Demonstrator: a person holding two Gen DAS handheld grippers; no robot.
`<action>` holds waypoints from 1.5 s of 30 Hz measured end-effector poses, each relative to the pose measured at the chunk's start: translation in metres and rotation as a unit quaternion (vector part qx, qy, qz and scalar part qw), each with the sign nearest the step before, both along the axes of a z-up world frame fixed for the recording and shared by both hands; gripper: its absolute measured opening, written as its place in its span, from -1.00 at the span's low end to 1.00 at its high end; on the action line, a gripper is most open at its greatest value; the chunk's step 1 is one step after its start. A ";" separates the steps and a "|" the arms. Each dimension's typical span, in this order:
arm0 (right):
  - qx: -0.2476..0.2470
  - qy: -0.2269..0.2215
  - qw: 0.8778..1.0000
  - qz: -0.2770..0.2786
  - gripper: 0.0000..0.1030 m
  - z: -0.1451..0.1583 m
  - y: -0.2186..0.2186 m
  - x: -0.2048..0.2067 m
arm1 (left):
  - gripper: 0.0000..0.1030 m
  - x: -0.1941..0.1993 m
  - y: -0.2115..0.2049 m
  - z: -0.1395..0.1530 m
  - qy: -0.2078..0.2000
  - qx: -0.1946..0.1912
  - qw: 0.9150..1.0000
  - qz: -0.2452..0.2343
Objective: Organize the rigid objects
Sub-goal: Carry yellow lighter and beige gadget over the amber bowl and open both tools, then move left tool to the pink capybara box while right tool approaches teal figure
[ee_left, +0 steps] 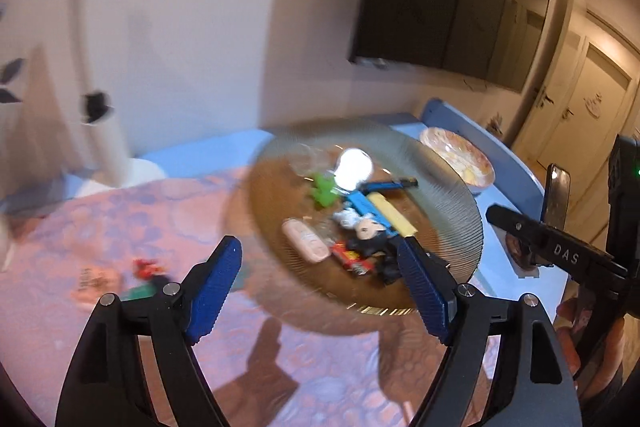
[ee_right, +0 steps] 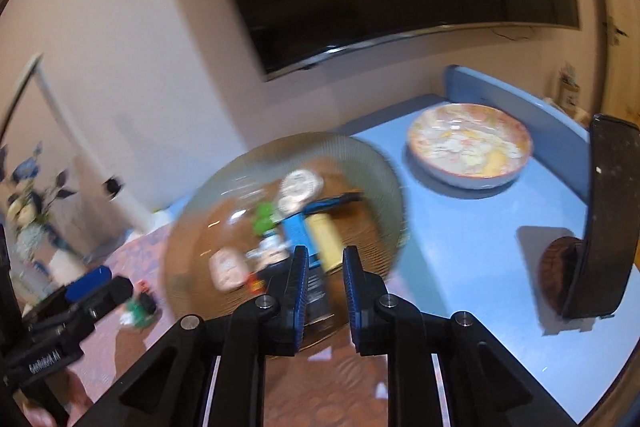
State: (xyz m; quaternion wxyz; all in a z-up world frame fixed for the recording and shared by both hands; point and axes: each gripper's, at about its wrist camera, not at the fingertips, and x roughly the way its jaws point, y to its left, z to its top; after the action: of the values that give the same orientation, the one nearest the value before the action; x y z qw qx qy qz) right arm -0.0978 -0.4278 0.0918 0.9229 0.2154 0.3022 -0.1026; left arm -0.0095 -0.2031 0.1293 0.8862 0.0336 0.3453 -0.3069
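Toys crowd glass dish [ee_left: 448,171] — left gripper [ee_left: 320,263] jaws wide.

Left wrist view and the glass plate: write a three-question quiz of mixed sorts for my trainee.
1. True or false: the left tool is shut.
2. Where does the yellow bar lie? A) in the floral bowl B) on the glass plate C) on the bare blue table
3. What colour is the small figure beside the white round item?

Key: 1 false, its fingers stand wide apart; 2 B; 3 green.
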 end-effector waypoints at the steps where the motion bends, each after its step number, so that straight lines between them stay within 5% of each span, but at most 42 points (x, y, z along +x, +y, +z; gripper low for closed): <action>1: -0.001 -0.005 1.000 0.018 -0.68 0.004 0.012 -0.001 | 0.54 -0.004 0.012 0.005 -0.009 -0.001 1.000 0.010; 10: -0.060 -0.018 0.983 0.172 -0.61 0.009 0.155 0.005 | 0.54 -0.037 0.135 0.039 -0.062 -0.017 0.991 0.118; 13: -0.048 0.003 0.978 0.201 -0.61 -0.017 0.184 0.018 | 0.54 -0.037 0.159 0.021 -0.049 -0.002 0.988 0.145; 17: -0.066 0.037 0.973 0.218 -0.61 -0.052 0.207 0.032 | 0.54 -0.025 0.176 -0.038 -0.029 0.061 0.980 0.190; 23: -0.080 0.074 0.968 0.226 -0.60 -0.088 0.214 0.042 | 0.54 0.000 0.180 -0.104 0.043 0.082 0.976 0.196; 25: -0.073 0.071 0.970 0.221 -0.46 -0.089 0.210 0.043 | 0.54 0.001 0.180 -0.101 0.033 0.073 0.979 0.188; 27: -0.059 0.074 0.972 0.217 -0.06 -0.091 0.205 0.045 | 0.54 0.002 0.180 -0.105 0.041 0.073 0.979 0.184; 38: -0.039 0.079 0.976 0.200 0.00 -0.091 0.197 0.047 | 0.54 0.004 0.183 -0.109 0.054 0.075 0.977 0.193; 41: -0.029 0.096 0.978 0.184 0.00 -0.092 0.193 0.053 | 0.54 0.013 0.184 -0.111 0.084 0.083 0.974 0.196; 45: -0.014 0.137 0.979 0.148 0.00 -0.085 0.191 0.077 | 0.54 0.041 0.196 -0.099 0.132 0.012 0.971 0.197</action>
State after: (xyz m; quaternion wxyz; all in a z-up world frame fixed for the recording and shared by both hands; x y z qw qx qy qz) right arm -0.0211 -0.2364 0.0067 0.8807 0.1395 0.4526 0.0021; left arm 0.0313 -0.0071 0.0304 0.8754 -0.0651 0.4626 -0.1241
